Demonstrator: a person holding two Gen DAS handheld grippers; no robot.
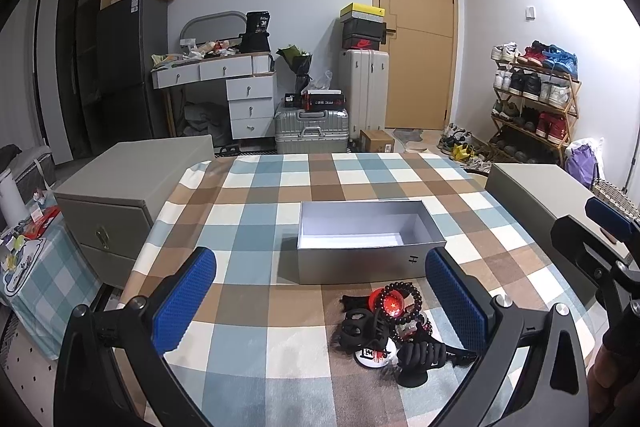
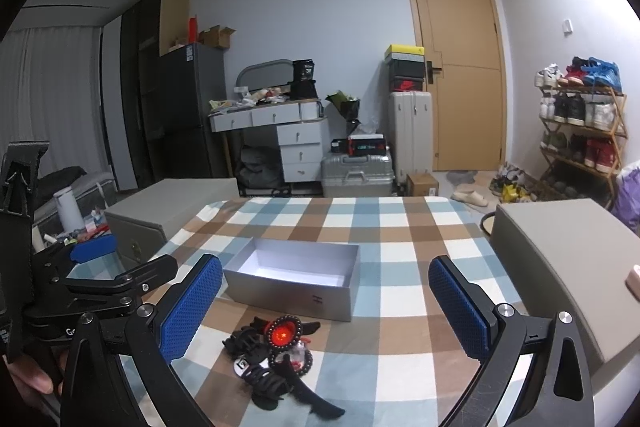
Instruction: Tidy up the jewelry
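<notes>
— Two grippers, left gripper (image 1: 320,297) and right gripper (image 2: 326,305), both spread wide and empty. I'm hovering.
— And the jewelry?
— The jewelry pile (image 1: 394,331) sits just before the open box (image 1: 368,243), handy for dropping in.

Blue, brown and cream checks cover the tabletop (image 1: 256,187); a silver-grey box (image 1: 360,263) (white inside) sits behind black hair clips (image 1: 362,327) and dark, possibly reddish-brown, beads (image 1: 404,301).

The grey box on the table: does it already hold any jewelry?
No; the grey box shows only its bare white inside.
</notes>
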